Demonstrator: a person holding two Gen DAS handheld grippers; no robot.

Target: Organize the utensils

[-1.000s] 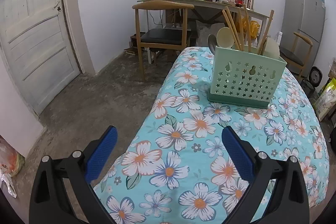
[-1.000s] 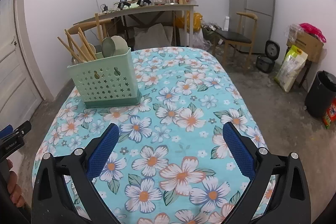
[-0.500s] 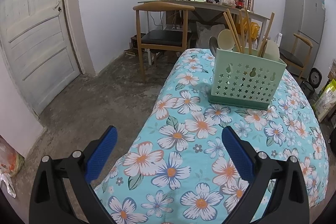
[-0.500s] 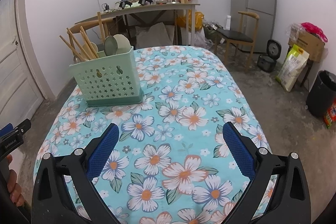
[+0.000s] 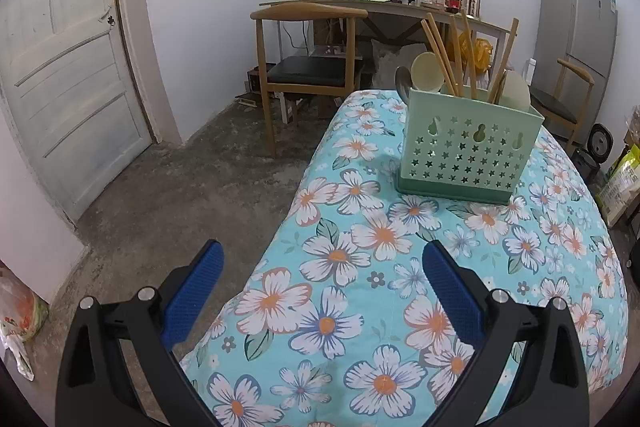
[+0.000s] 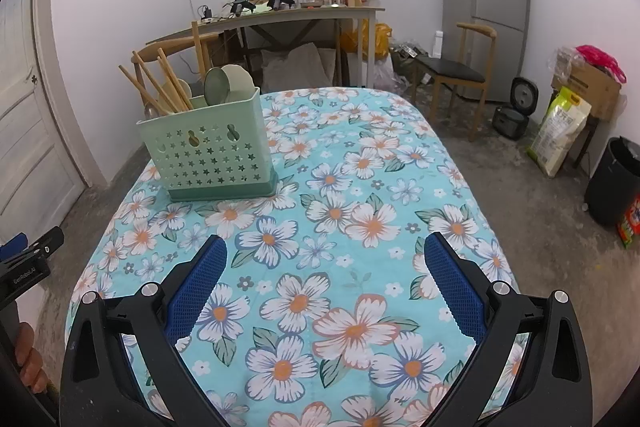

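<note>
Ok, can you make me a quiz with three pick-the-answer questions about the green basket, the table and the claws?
1. Where does the green basket stand?
A. on the flowered tablecloth
B. on the floor
C. on a chair

2. What colour are the pads on the right claw?
A. red
B. blue
C. yellow

3. What is the left claw doing?
A. squeezing a spoon
B. shut tight on nothing
C. open, holding nothing

Answers:
1 A, the basket rests on the cloth, towards its far left part in the right wrist view.
2 B, both pads are blue.
3 C, only tablecloth shows between its wide-apart fingers.
</note>
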